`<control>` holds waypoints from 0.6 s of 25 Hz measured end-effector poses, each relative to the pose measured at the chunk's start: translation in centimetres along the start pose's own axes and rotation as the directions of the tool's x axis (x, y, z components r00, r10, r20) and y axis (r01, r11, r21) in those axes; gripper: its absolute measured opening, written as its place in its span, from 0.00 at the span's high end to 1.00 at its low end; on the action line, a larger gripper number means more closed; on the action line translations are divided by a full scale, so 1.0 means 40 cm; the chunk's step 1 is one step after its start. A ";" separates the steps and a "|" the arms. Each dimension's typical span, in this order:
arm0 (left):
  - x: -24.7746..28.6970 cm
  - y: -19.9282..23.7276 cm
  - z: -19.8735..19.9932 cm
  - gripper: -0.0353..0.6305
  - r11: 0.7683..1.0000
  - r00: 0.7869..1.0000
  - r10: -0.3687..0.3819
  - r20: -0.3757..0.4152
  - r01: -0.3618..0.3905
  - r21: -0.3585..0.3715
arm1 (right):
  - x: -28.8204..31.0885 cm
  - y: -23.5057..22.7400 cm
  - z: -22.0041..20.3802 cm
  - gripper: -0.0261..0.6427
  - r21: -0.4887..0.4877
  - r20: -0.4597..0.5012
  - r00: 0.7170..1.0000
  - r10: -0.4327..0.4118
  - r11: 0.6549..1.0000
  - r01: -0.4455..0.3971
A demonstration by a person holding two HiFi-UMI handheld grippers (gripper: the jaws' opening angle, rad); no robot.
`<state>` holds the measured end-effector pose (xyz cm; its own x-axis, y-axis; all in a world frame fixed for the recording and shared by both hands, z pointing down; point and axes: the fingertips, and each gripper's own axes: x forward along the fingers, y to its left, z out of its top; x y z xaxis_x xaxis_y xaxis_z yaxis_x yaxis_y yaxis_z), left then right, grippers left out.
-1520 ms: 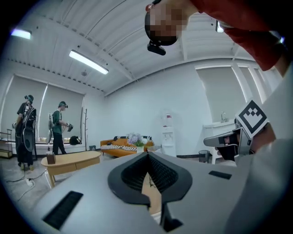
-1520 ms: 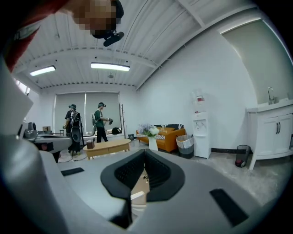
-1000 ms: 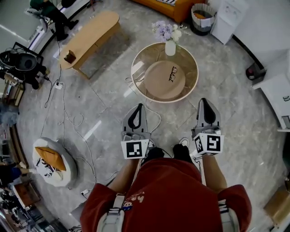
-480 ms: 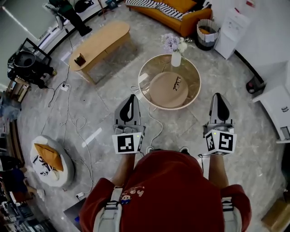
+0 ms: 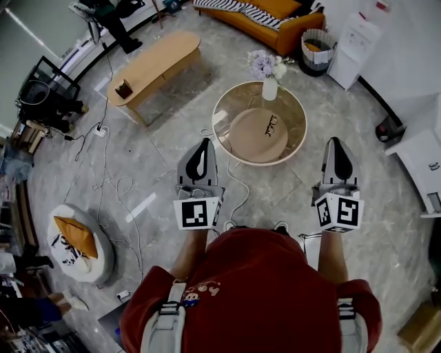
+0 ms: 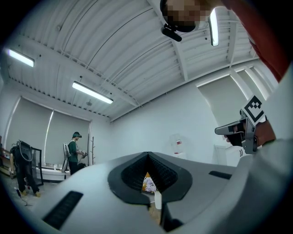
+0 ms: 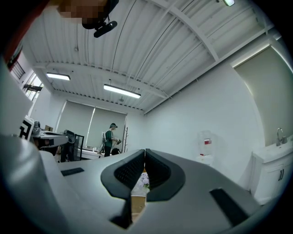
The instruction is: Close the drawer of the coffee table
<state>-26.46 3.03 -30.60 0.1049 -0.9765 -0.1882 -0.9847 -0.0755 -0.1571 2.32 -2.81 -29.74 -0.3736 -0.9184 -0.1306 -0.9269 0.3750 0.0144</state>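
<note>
I stand over a grey marble floor with a gripper in each hand. My left gripper [image 5: 200, 146] and right gripper [image 5: 337, 143] are held level in front of me, both shut and empty. Ahead of them and apart from both stands a round glass coffee table [image 5: 296, 131] with a tan disc under the top and a white vase of flowers [image 5: 269, 87]. An oblong wooden coffee table [image 5: 155, 63] stands further off to the left. No drawer shows on either table. In the left gripper view the left gripper [image 6: 147, 156] frames the flowers, as the right gripper [image 7: 144, 151] does in its view.
An orange sofa [image 5: 275, 21], a basket [image 5: 315, 43] and a white cabinet [image 5: 355, 48] line the far side. Cables [image 5: 117, 186] trail over the floor on the left beside a round cushion seat [image 5: 77, 241]. A white counter [image 5: 420, 158] is at right. A person [image 5: 114, 17] stands far off.
Both grippers have risen and spread a little wider apart, and the view has tipped forward so the sofa shows. Over the last half second almost nothing has moved.
</note>
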 end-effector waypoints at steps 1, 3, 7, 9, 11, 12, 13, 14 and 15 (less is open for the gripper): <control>0.005 -0.001 0.001 0.93 1.000 1.000 -0.001 0.003 0.001 0.000 | 0.001 -0.002 0.000 0.93 -0.005 0.000 1.000 -0.002 1.000 0.002; 0.013 -0.007 0.003 0.93 1.000 1.000 -0.006 0.005 0.006 0.000 | 0.002 -0.005 -0.002 0.93 -0.016 -0.001 1.000 -0.005 1.000 0.005; 0.018 -0.014 0.002 0.93 1.000 1.000 -0.016 0.008 0.016 -0.004 | 0.000 0.001 -0.014 0.93 -0.027 -0.012 1.000 -0.005 1.000 0.005; 0.023 -0.014 0.001 0.93 1.000 1.000 -0.016 0.008 0.016 -0.005 | 0.004 0.004 -0.016 0.93 -0.031 -0.014 1.000 -0.002 1.000 0.001; 0.025 -0.016 -0.004 0.93 1.000 1.000 -0.015 0.006 0.015 -0.009 | 0.007 0.006 -0.019 0.93 -0.038 -0.018 1.000 0.003 0.999 -0.003; 0.025 -0.018 -0.009 0.93 1.000 1.000 -0.014 0.002 0.014 -0.012 | 0.006 0.006 -0.022 0.93 -0.041 -0.021 1.000 0.004 0.999 -0.005; 0.025 -0.020 -0.014 0.93 1.000 1.000 -0.014 -0.002 0.014 -0.014 | 0.006 0.006 -0.025 0.93 -0.043 -0.025 1.000 0.005 0.999 -0.006; 0.025 -0.022 -0.018 0.93 1.000 1.000 -0.015 -0.005 0.014 -0.014 | 0.005 0.004 -0.028 0.93 -0.045 -0.028 1.000 0.006 0.999 -0.007; 0.027 -0.025 -0.020 0.93 1.000 1.000 -0.016 -0.007 0.016 -0.012 | 0.005 0.002 -0.029 0.93 -0.046 -0.030 1.000 0.006 0.999 -0.008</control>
<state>-25.48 1.90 -29.89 0.1199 -0.9765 -0.1792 -0.9845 -0.0937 -0.1483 2.15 -3.12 -28.63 -0.3803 -0.9193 -0.1009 -0.9247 0.3758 0.0612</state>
